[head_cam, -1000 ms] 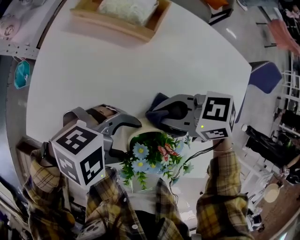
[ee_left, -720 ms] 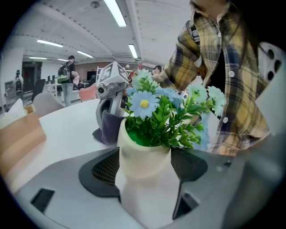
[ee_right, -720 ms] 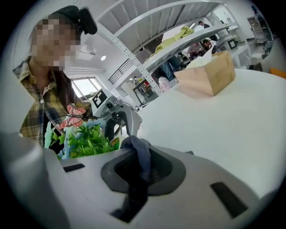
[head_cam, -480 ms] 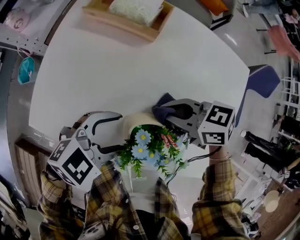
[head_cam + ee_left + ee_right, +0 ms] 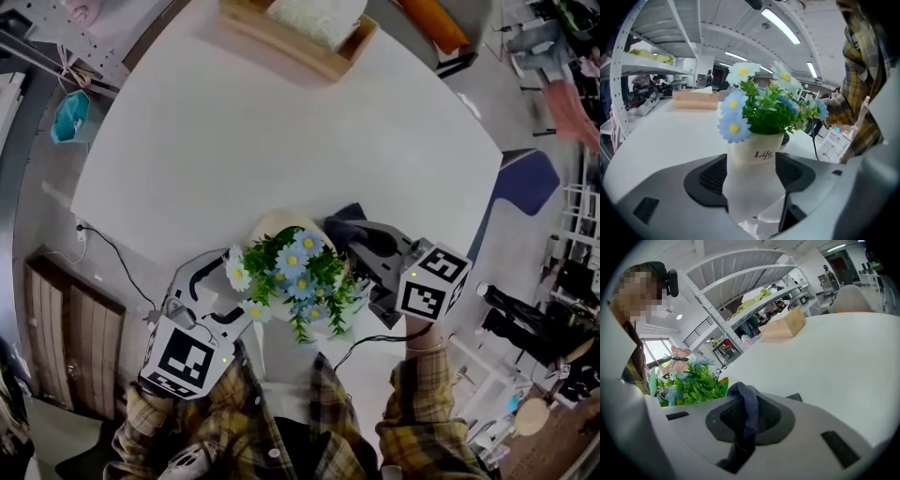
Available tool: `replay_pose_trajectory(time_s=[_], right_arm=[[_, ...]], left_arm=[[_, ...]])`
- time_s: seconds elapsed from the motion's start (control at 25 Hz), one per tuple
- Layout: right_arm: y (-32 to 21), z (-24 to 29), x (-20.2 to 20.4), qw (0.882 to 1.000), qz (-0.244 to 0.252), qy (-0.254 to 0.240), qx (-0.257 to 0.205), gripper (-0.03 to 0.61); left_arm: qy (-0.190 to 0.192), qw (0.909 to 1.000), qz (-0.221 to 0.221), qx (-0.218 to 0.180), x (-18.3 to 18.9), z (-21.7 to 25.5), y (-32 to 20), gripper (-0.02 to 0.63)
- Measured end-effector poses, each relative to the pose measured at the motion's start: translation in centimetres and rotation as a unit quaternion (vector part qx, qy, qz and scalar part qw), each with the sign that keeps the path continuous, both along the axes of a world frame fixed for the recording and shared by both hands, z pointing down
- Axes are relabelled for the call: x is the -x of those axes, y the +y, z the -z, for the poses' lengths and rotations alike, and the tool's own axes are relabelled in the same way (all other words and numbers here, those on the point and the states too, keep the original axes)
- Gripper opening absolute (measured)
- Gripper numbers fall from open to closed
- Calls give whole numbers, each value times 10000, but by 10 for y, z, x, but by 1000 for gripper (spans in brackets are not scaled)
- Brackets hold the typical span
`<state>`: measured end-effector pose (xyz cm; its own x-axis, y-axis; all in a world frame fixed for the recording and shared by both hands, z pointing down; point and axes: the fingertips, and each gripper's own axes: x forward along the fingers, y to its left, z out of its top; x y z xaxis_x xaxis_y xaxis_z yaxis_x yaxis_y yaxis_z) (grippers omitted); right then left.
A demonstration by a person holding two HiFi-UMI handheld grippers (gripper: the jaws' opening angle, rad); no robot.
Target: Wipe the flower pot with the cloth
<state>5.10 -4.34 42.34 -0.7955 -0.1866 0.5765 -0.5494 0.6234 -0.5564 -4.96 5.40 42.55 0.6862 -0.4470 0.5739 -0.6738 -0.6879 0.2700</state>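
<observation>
A cream flower pot [image 5: 270, 228] full of blue and white artificial flowers [image 5: 295, 277] stands near the front edge of the white table. In the left gripper view the pot [image 5: 754, 161] fills the gap between the two dark pads. My left gripper [image 5: 230, 292] comes in from the lower left; its jaws are closing and both pads meet the pot's sides. My right gripper [image 5: 364, 246] is shut on a dark blue cloth [image 5: 344, 228], which sits just right of the pot. The cloth [image 5: 749, 404] hangs pinched in my right gripper [image 5: 745, 420], with the green leaves [image 5: 693, 386] close by on its left.
A wooden tray [image 5: 309, 54] holding a pale folded cloth stands at the far edge of the table [image 5: 281, 131]. A black cable [image 5: 117, 258] trails off the left edge. A blue chair [image 5: 523, 173] is on the right, and metal shelving lines the room.
My left gripper has rolled over and swung in so that its jaws now clasp the pot. The right gripper has drawn in a little toward the pot with the cloth.
</observation>
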Motion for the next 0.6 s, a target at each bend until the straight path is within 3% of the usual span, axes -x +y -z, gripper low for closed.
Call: replay_pose_trajectory(time_s=[0.28, 0.6], right_arm=[[18, -3, 9, 9968, -789, -39, 75, 17], [34, -1, 15, 9924, -1230, -47, -75, 17]], left_arm=[[315, 9967, 685, -294, -17, 11, 1, 360], [40, 9941, 896, -609, -15, 16, -12, 387]])
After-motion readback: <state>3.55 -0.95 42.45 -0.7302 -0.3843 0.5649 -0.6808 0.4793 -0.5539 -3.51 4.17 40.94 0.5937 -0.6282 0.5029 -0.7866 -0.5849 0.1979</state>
